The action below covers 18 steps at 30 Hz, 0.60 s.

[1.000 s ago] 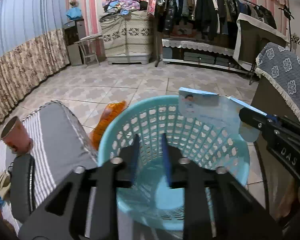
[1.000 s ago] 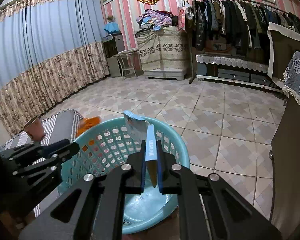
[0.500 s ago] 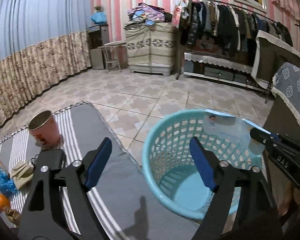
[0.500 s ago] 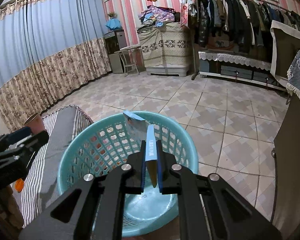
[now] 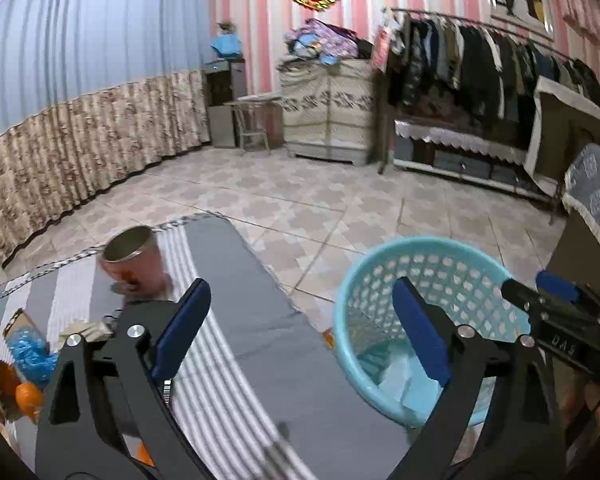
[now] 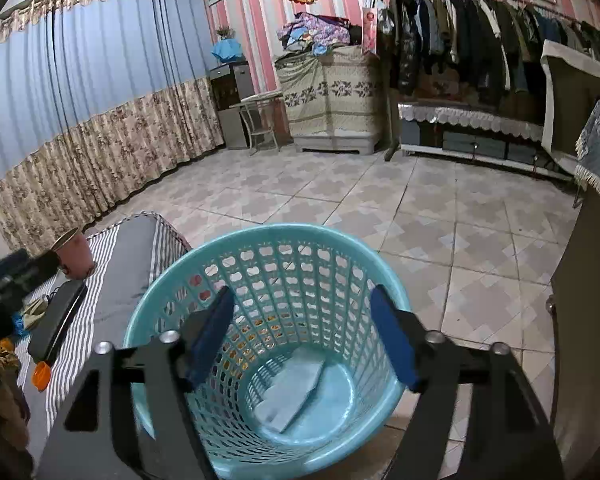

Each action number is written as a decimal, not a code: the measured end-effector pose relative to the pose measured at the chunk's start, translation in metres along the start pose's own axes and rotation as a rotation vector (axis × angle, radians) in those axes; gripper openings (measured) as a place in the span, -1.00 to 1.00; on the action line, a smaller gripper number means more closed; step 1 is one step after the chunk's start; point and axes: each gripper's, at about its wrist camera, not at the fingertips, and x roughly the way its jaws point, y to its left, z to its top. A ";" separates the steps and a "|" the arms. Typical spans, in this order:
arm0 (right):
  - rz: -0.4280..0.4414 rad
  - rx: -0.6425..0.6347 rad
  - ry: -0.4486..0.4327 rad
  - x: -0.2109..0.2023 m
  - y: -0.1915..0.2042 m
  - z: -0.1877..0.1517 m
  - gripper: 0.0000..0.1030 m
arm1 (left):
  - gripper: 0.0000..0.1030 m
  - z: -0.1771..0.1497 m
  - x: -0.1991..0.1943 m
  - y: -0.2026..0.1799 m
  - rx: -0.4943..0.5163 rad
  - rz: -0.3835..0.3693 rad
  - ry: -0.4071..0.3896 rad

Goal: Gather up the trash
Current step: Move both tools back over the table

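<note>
Turquoise basket (image 6: 268,240), grey-striped cloth (image 5: 236,328)

I hold both grippers out in front of me with their jaws spread wide and nothing between them. My left gripper (image 5: 300,332) points forward and slightly down, its blue-padded fingers (image 5: 182,328) angled apart in a broad V. My right gripper (image 6: 300,340) tilts downward, its blue pads (image 6: 392,340) equally far apart. From the left wrist camera, the right gripper's black fingertips (image 5: 556,300) reach in from the right edge, near my left gripper's right finger but not touching it.
</note>
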 end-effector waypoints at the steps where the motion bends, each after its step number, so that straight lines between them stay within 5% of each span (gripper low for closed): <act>1: -0.002 -0.007 -0.007 -0.002 0.001 0.001 0.49 | 0.80 0.001 -0.007 0.006 -0.011 0.010 -0.014; 9: 0.053 -0.095 -0.073 -0.038 0.048 -0.005 0.79 | 0.89 -0.019 -0.072 0.057 -0.029 0.142 -0.075; 18: 0.203 -0.164 -0.102 -0.075 0.111 -0.025 0.88 | 0.90 -0.055 -0.153 0.148 -0.081 0.301 -0.090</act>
